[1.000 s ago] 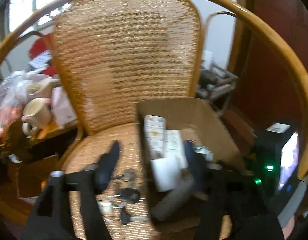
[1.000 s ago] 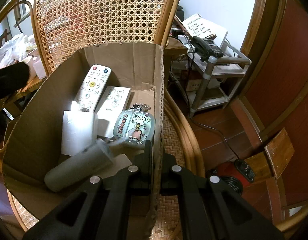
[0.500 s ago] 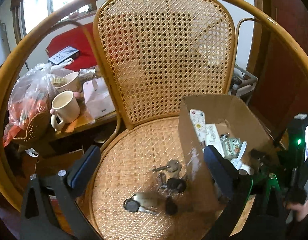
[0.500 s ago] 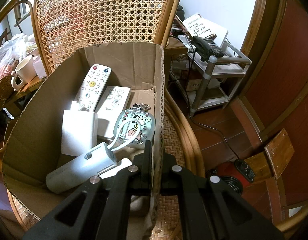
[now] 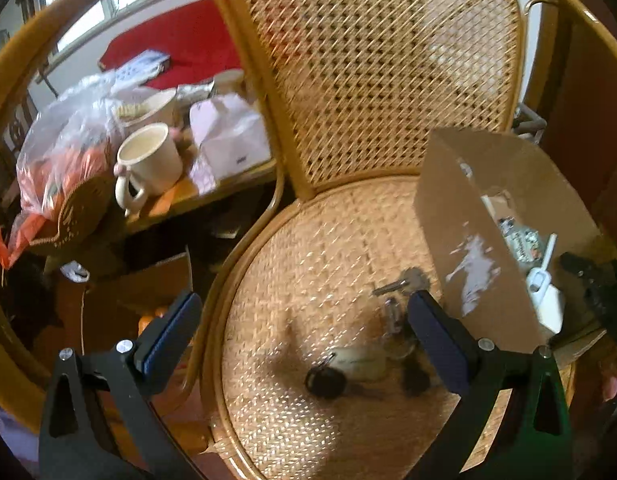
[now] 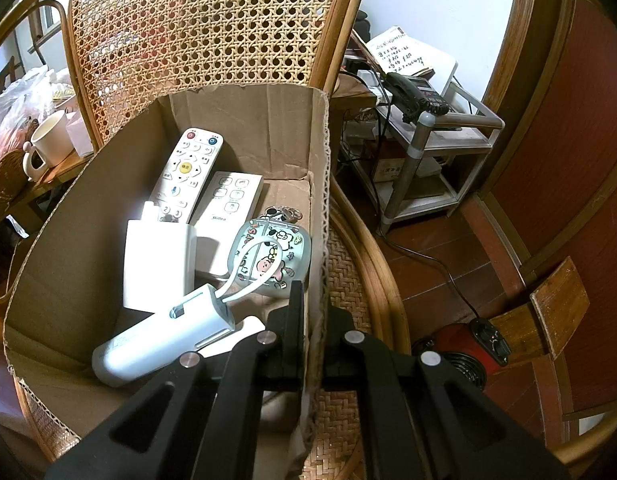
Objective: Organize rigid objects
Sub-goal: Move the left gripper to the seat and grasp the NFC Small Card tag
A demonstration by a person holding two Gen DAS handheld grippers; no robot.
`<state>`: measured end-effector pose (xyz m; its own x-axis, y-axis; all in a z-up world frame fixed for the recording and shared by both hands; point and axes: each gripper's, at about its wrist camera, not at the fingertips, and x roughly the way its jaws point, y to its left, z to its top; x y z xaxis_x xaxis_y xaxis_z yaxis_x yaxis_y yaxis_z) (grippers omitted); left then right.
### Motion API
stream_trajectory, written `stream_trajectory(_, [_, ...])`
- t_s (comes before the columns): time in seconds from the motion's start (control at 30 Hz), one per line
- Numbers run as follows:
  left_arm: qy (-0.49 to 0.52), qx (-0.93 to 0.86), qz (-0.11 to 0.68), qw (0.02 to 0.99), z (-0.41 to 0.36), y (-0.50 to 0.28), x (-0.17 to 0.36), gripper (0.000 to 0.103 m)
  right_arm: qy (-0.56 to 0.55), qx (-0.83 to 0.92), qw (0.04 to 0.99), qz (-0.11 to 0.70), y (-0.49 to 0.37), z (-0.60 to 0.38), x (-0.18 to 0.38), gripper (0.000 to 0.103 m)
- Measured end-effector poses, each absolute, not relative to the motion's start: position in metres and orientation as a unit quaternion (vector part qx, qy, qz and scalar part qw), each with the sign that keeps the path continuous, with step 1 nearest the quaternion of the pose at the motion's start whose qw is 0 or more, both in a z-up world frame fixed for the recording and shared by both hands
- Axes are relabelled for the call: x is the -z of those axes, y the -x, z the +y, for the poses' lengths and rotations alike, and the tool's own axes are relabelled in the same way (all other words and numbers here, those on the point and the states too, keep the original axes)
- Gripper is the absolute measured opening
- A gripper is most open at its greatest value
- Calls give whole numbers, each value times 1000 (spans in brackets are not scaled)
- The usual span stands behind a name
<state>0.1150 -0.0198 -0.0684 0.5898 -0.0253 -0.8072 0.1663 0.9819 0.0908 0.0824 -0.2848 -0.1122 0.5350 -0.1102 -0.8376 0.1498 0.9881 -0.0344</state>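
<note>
A cardboard box (image 6: pixel 244 124) stands on a wicker chair seat (image 5: pixel 308 280). Inside lie two white remotes (image 6: pixel 186 172), a white block (image 6: pixel 158 264), a pale grey cylinder with a loop (image 6: pixel 156 344) and a cartoon-printed case (image 6: pixel 272 256). My right gripper (image 6: pixel 312 320) is shut on the box's right wall (image 6: pixel 322 216). My left gripper (image 5: pixel 304 328) is open and empty above the seat, over a bunch of keys with fobs (image 5: pixel 364 360) lying left of the box (image 5: pixel 472 248).
A side table left of the chair holds a cream mug (image 5: pixel 148 164), bags and cartons. A metal rack with a telephone (image 6: pixel 412 96) stands right of the chair. The chair's curved arm rail (image 5: pixel 12 92) rings the seat.
My left gripper has let go of the grey cylinder in the box, opened wide, and swung left out of the box to above the keys. The right gripper has not moved.
</note>
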Motion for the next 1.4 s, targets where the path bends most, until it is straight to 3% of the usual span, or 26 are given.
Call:
stream_trajectory(0.5, [-86, 44, 560, 823, -17, -138, 142, 102, -20, 73, 876, 477, -83, -284, 112, 7])
stream_trajectory(1.2, [-66, 70, 582, 808, -32, -125, 165, 101, -19, 74, 876, 476, -83, -284, 112, 7])
stream_trajectory(1.23, [-46, 73, 585, 807, -28, -124, 166, 100, -19, 74, 876, 476, -83, -284, 112, 7])
stream_trajectory(1.33, [-50, 76, 576, 813, -27, -122, 160, 79, -18, 74, 876, 476, -83, -284, 112, 7])
stream_trajectory(1.4, [-54, 83, 565, 819, -28, -120, 155, 51, -19, 74, 876, 476, -83, -284, 112, 7])
